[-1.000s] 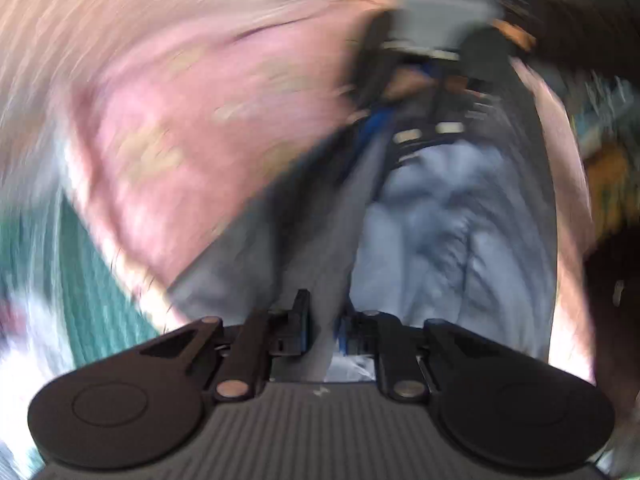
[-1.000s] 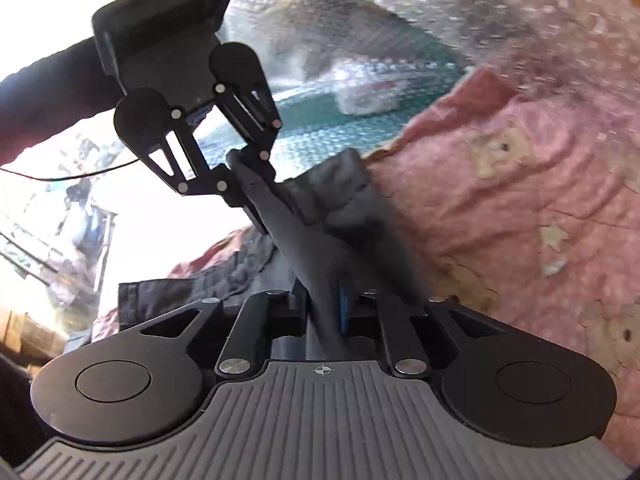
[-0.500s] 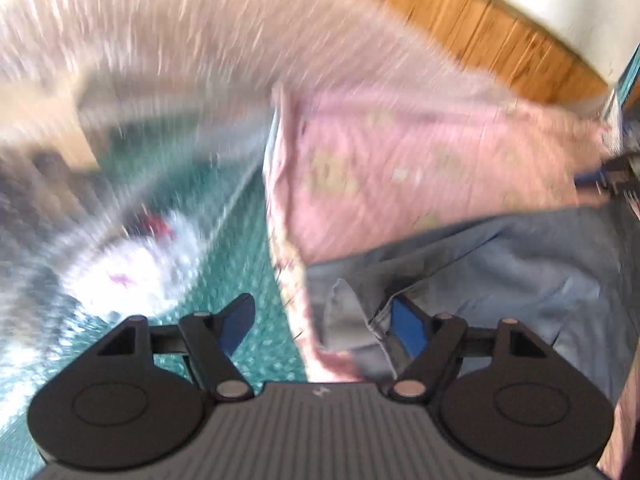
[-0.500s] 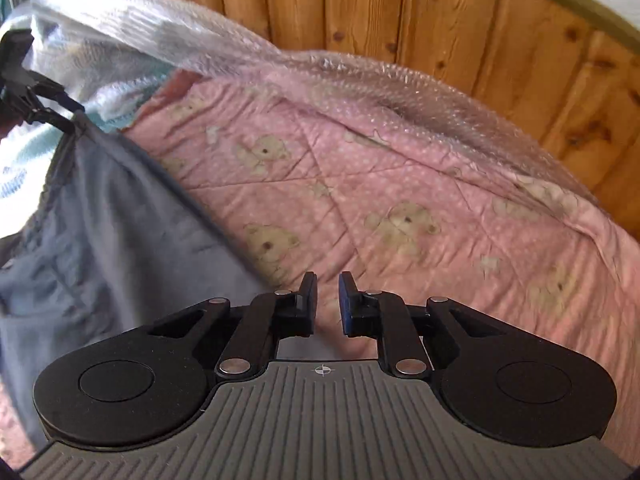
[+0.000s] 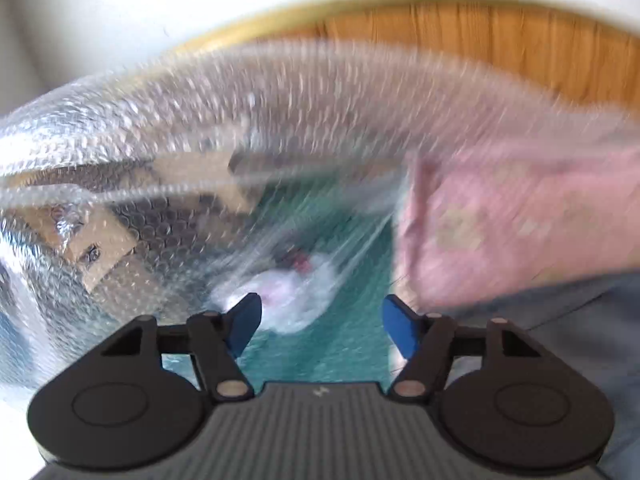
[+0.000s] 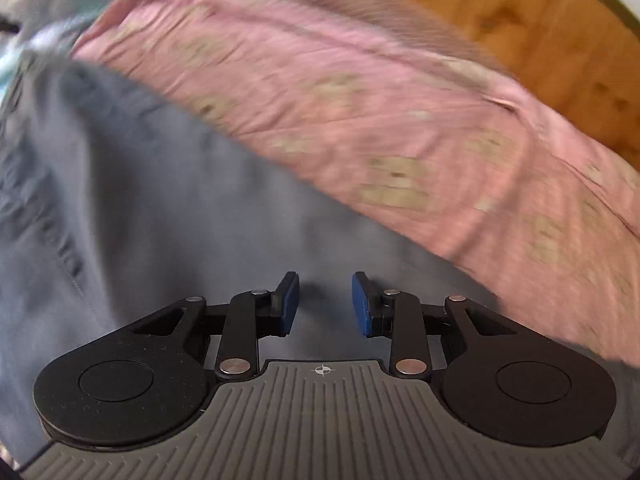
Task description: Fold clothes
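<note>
Both sets of tongs are hanging open over a bed, neither one gripping anything. The right tongs [image 6: 325,304], blue pads spread apart, are hovering directly above a grey garment [image 6: 168,216] that is lying spread across a pink quilt [image 6: 400,128] printed with bears; a seam is running down the cloth at the left of the right wrist view. The left tongs [image 5: 322,326], jaws set wider, are pointing away from the garment toward a sheet of bubble wrap [image 5: 160,128] and a teal cover [image 5: 348,344], with only a corner of the grey cloth showing at the lower right of that view. Both views are smeared by motion, so how many layers the garment has cannot be told. The scene is fitting either a pause between folds or a garment just laid out flat. Any coming grasp is calling for the left tongs to be swinging back toward the cloth, and for each pair to be pinching an edge or corner cleanly without catching the quilt beneath.
</note>
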Motion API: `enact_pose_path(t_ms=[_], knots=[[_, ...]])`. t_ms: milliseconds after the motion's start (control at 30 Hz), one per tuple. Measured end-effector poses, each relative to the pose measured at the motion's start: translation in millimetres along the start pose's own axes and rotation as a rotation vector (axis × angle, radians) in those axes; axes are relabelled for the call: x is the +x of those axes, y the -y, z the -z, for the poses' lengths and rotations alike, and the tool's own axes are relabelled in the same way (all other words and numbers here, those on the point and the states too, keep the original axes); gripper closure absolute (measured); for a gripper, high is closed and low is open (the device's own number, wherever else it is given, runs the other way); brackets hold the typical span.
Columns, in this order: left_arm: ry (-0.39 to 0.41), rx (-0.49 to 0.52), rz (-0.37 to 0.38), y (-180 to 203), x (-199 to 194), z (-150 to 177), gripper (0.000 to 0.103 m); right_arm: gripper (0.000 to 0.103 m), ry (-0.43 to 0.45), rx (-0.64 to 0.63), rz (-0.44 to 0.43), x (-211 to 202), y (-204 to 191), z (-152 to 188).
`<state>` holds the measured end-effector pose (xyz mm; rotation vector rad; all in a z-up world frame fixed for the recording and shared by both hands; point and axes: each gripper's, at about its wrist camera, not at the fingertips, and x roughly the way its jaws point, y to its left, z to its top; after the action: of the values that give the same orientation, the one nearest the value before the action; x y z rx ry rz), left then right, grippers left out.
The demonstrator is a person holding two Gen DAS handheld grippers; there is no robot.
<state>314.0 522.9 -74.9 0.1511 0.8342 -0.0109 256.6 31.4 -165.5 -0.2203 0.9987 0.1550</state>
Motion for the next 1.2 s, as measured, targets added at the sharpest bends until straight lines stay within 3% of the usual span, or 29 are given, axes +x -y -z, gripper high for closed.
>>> enact_pose_path(t_ms=[67, 133, 233, 267, 300, 333, 400, 467, 500, 600, 667, 767, 800, 833, 900, 1000, 1033, 1100, 1200], knots=[[0.031, -0.041, 0.175, 13.1, -29.9, 5.5, 0.015, 0.064, 0.042, 0.112, 0.016, -23.0, 30.7, 16.3], [-0.014, -0.058, 0.339, 40.1, -41.5, 23.5, 0.014, 0.064, 0.045, 0.216, 0.021, -33.9, 57.7, 37.6], [-0.131, -0.106, 0.489, 79.1, -36.5, 64.2, 0.016, 0.064, 0.002, 0.305, 0.035, -30.1, 88.9, 74.7], [-0.171, -0.125, 0.508, 88.3, -31.1, 79.3, 0.018, 0.064, -0.016, 0.309, 0.045, -26.4, 96.5, 88.1], [-0.215, -0.140, 0.480, 91.1, -23.4, 96.4, 0.021, 0.063, -0.035, 0.305, 0.063, -21.5, 104.5, 101.0], [-0.261, -0.150, 0.433, 91.4, -16.4, 113.7, 0.025, 0.057, -0.039, 0.300, 0.079, -18.0, 113.7, 113.1], [-0.324, -0.180, 0.363, 88.8, -10.4, 142.7, 0.039, 0.049, 0.012, 0.311, 0.064, -20.0, 138.8, 135.3], [-0.304, -0.242, 0.359, 77.3, -26.0, 155.6, 0.041, 0.052, 0.029, 0.340, 0.082, -24.3, 165.4, 148.7], [-0.294, -0.273, 0.357, 71.6, -33.9, 162.1, 0.045, 0.067, 0.028, 0.364, 0.093, -27.6, 177.1, 150.7], [-0.228, -0.289, 0.377, 83.5, -81.7, 165.2, 0.037, 0.065, 0.057, 0.342, 0.106, -46.9, 180.2, 149.6], [-0.202, -0.278, 0.381, 99.5, -109.2, 170.6, 0.032, 0.062, 0.105, 0.267, 0.015, -63.6, 162.3, 152.8], [-0.261, -0.259, 0.245, 115.0, -112.3, 197.2, 0.030, 0.055, 0.102, 0.131, -0.068, -72.5, 137.1, 172.8], [-0.301, -0.268, 0.173, 112.8, -105.5, 209.9, 0.039, 0.052, 0.072, 0.103, -0.053, -68.3, 135.6, 185.6], [-0.334, -0.300, 0.125, 105.6, -98.9, 223.8, 0.060, 0.049, 0.059, 0.103, -0.040, -65.4, 139.6, 199.6], [-0.298, -0.400, 0.120, 90.2, -103.6, 238.2, 0.066, 0.042, 0.093, 0.198, -0.025, -65.9, 167.8, 230.2], [-0.266, -0.581, 0.095, 80.4, -119.7, 243.6, 0.064, 0.044, 0.073, 0.252, 0.027, -74.9, 210.5, 250.7], [-0.249, -0.602, 0.069, 83.3, -127.8, 240.3, 0.049, 0.047, 0.060, 0.264, 0.027, -78.5, 223.4, 253.8], [-0.186, -0.601, 0.042, 95.9, -148.4, 232.1, 0.028, 0.051, 0.073, 0.266, 0.036, -88.8, 241.0, 257.2], [-0.153, -0.569, 0.034, 124.0, -170.2, 224.9, 0.026, 0.051, 0.084, 0.268, 0.063, -94.1, 265.7, 262.6]])
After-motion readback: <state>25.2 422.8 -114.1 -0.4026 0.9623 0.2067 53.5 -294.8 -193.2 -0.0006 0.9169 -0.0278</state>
